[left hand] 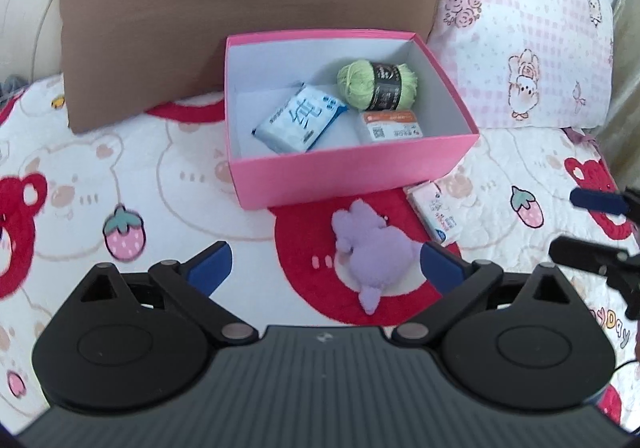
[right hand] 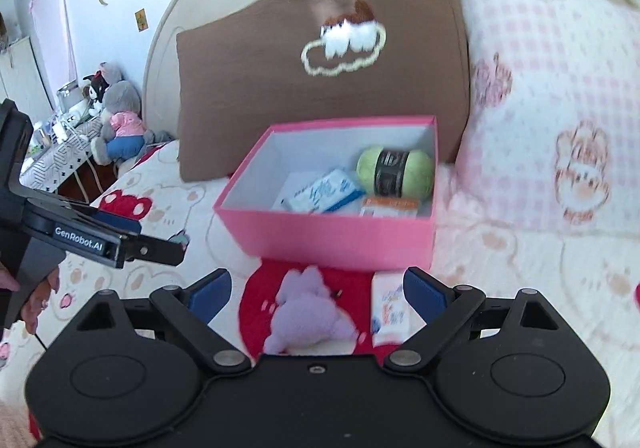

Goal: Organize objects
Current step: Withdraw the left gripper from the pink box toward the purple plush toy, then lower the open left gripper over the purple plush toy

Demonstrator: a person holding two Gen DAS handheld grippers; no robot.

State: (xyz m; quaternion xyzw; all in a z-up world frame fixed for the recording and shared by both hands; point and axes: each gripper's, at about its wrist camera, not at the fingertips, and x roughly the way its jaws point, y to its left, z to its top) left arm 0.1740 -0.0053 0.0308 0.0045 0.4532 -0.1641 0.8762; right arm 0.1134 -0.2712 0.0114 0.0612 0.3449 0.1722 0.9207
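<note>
You had the pink box (left hand: 352, 175) sitting on the bear-print quilt (left hand: 132, 183), centre of the left wrist view, w/ the brown cushion (left hand: 240, 7) just behind it at top and the pink check pillow (left hand: 532, 59) at upper right. Inside the box: green yarn ball (left hand: 378, 84) at the back right, blue-white packet (left hand: 300, 119) tilted at mid-left, and a small orange-topped box (left hand: 390, 125) at front right, just beside the yarn. Two items were outside the box, in front of it at lower centre: the purple plush toy (left hand: 368, 252) on a red bear patch, and a pink tissue pack (left hand: 438, 209) just right of it, near the box's front right corner. Your left gripper (left hand: 326, 266) had its fingers spread wide, nothing pinched, w/ the plush lying between the tips below them. Your right gripper (right hand: 318, 290) was also spread wide and empty, plush and tissue pack both showing between its blue pads (right hand: 424, 294) in the right wrist view. That view was blurred, so whether the pads touched anything I can't tell.
</note>
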